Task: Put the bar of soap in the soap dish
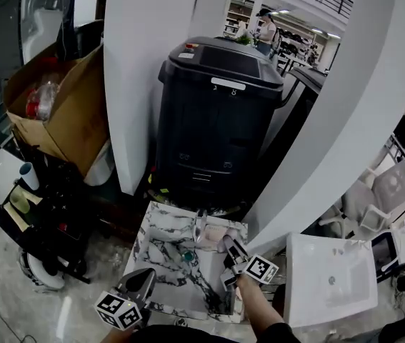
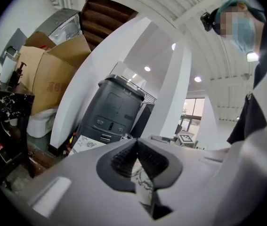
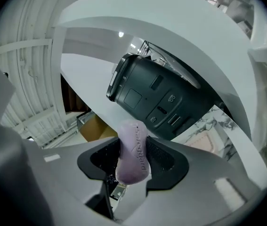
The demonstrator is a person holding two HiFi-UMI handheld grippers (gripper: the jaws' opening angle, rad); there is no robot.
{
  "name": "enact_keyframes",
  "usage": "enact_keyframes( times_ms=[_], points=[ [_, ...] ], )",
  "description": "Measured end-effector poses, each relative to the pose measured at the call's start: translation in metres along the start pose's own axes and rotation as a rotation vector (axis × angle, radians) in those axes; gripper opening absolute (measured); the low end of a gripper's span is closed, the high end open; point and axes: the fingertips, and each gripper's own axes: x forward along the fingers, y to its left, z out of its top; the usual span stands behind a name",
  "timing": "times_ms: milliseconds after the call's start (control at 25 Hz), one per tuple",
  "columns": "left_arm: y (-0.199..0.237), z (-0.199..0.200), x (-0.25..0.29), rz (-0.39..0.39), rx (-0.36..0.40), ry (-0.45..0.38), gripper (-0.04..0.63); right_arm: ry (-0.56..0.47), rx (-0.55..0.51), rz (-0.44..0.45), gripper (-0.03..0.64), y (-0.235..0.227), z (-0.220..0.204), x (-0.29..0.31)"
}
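Setting: indoor office floor, with white curved pillars (image 1: 145,70) rising on the far side and desks well beyond them.
Black unit: one large dark cabinet-like bin (image 1: 216,120) stands far centre between the pillars, lid closed.
Cardboard box: open brown box (image 1: 66,113) at far left, tilted, resting on dark cluttered shelving.
White basin: square white basin (image 1: 331,277) at near right, well apart from the work surface.
Work surface: marble-patterned top (image 1: 166,252), near centre, just in front of the black unit.
Soap dish: pale pink dish (image 1: 215,233) lying at the far right corner of the marble top. My right gripper view also shows it flat on the marble.
Left tongs: my left gripper (image 1: 145,279) hangs over the near left edge of the marble top. Its own view shows the jaws together at the tips with nothing between them.
Right tongs: my right gripper (image 1: 228,246) is over the right side of the marble top, just near of the dish, jaws pointing far. They are clamped on the bar.
Bar of soap: pale lilac bar of soap (image 3: 133,152) held on edge between the right pads, with embossed lettering along one face. It is not in the dish.
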Motion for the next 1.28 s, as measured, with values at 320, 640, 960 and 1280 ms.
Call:
enact_keyframes(
  times_ms=[320, 640, 960, 1280],
  points=[
    [0.008, -0.007, -0.008, 0.116, -0.004, -0.005, 0.052, 0.155, -0.112, -0.063, 0.169, -0.052, -0.001, 0.042],
    [0.009, -0.012, -0.005, 0.151, 0.000, 0.001, 0.052, 0.347, -0.334, -0.180, 0.169, -0.106, -0.012, 0.073],
    [0.012, -0.015, -0.014, 0.196, -0.020, 0.001, 0.052, 0.630, -0.669, -0.302, 0.169, -0.141, -0.038, 0.084],
    [0.015, -0.016, -0.018, 0.206, -0.019, -0.003, 0.052, 0.848, -0.936, -0.302, 0.169, -0.154, -0.066, 0.093]
  ],
)
